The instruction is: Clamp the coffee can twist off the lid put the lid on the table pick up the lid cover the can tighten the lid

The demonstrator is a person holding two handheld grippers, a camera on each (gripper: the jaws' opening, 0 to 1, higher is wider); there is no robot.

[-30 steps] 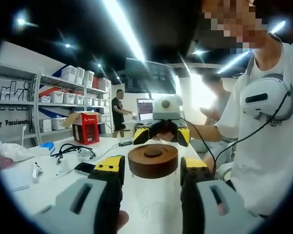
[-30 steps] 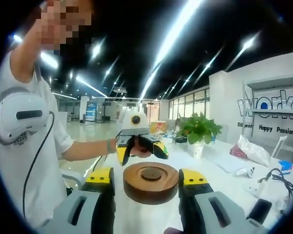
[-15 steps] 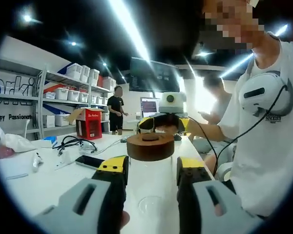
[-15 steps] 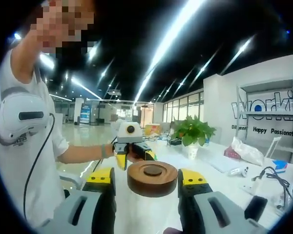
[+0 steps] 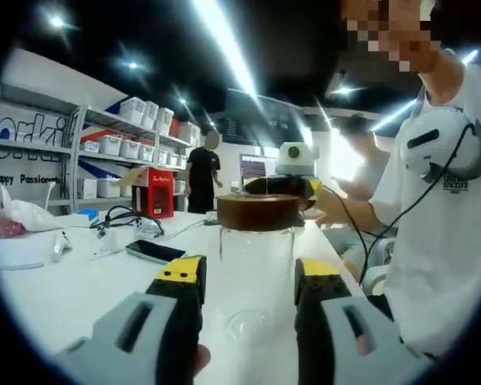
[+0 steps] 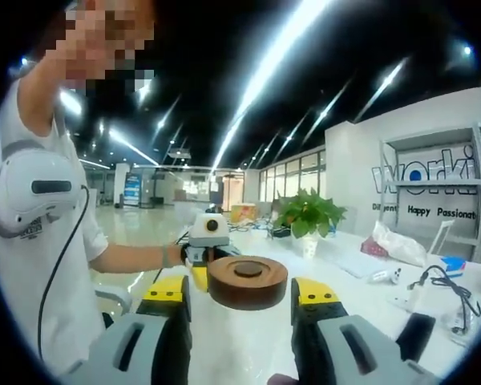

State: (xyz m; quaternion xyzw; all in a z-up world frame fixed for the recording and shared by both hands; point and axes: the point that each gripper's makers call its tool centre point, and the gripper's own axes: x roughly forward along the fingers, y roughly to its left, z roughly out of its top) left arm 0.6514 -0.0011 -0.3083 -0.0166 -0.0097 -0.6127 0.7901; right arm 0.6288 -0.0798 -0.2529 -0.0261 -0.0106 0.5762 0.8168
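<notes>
A clear glass can (image 5: 256, 273) with a round brown wooden lid (image 5: 257, 212) stands on the white table (image 5: 80, 281). My left gripper (image 5: 248, 277) is open, its yellow-tipped jaws on either side of the can's body and level with it; contact is unclear. In the right gripper view the same lid (image 6: 248, 281) sits just ahead of my open right gripper (image 6: 239, 293), between its jaw tips. Each gripper faces the other across the can: the right gripper (image 5: 282, 186) behind the lid, the left gripper (image 6: 202, 258) behind the lid.
A phone (image 5: 155, 251), cables (image 5: 124, 224) and a red box (image 5: 152, 202) lie on the table to the left. Shelves with bins (image 5: 112, 144) line the wall. A potted plant (image 6: 309, 218) stands further along the table. The person's torso (image 5: 441, 241) is close on the right.
The left gripper has dropped lower, so the lid now shows edge-on and the glass body stands between its jaws. The right gripper view has barely changed.
</notes>
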